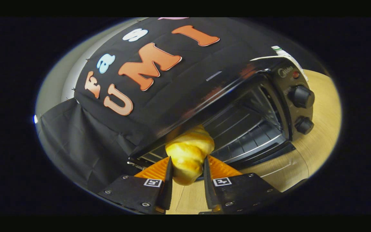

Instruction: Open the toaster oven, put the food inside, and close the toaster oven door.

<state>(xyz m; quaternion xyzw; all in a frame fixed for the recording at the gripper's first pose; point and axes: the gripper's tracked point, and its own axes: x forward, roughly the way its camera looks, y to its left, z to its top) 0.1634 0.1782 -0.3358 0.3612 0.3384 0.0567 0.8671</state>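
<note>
A: Golden crust, a croissant-shaped roll point(189, 154), clamped between the two fingers of the gripper point(188, 167), one pressing on each side. It hangs above the wooden table point(320, 135), its far end at the mouth of the toaster oven point(237, 106).

B: So the door is open already?

A: It looks so. The wire rack point(246, 129) shows bare inside, and a dark panel that I take for the dropped door point(269, 154) lies flat on the near side of the opening.

B: How would you place it well?

A: Carry it farther in, over the middle of the rack and clear of the top edge of the opening. Lower it until it rests on the wires, and only then part the fingers. The view is tilted, so I would level the gripper first. The knobs point(302, 96) sit to the right; keep left of them.
</note>
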